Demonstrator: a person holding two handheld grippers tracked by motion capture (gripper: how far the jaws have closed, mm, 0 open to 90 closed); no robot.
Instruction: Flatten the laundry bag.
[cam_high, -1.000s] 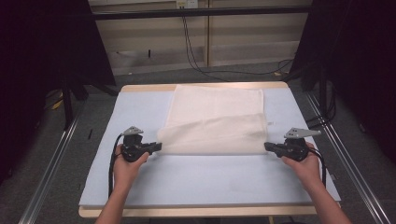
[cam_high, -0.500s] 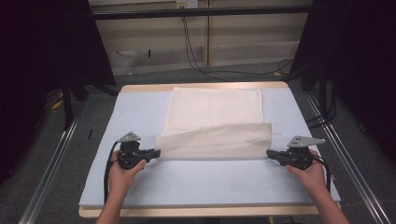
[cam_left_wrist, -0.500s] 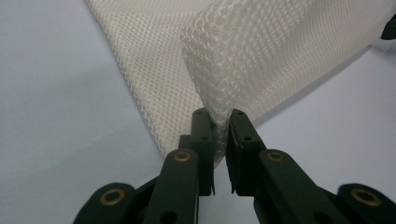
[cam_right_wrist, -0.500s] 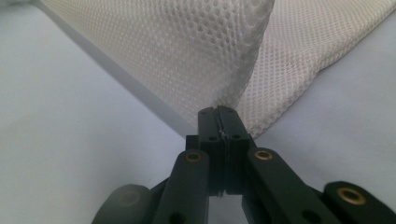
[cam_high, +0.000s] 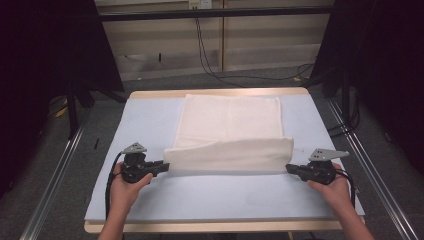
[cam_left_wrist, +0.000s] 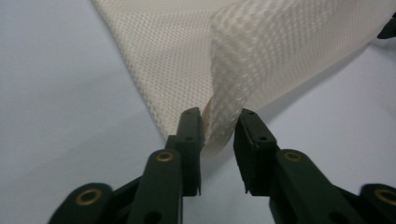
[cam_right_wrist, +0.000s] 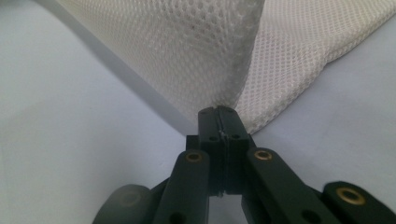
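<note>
A cream mesh cloth (cam_high: 230, 120) lies on the pale blue mat (cam_high: 225, 197), its near part folded back over itself into a raised band. At the fold's left corner, my left gripper (cam_high: 163, 168) has just been opening its jaws. In the left gripper view the cloth corner (cam_left_wrist: 224, 126) hangs loose between the parted jaws of the left gripper (cam_left_wrist: 218, 128). My right gripper (cam_high: 290, 170) pinches the fold's right corner. In the right gripper view the right gripper (cam_right_wrist: 218, 114) has its jaws closed tight on the cloth (cam_right_wrist: 187, 46).
The mat covers a wooden table whose front edge (cam_high: 220, 226) is just below the hands. Metal rails (cam_high: 55, 175) run along both sides of the table. Cables (cam_high: 210, 55) hang at the wall behind. Bare mat stretches in front of the fold.
Both hands drew the folded edge toward the near side of the table. The left jaws have parted around the cloth corner; the right jaws stay closed.
</note>
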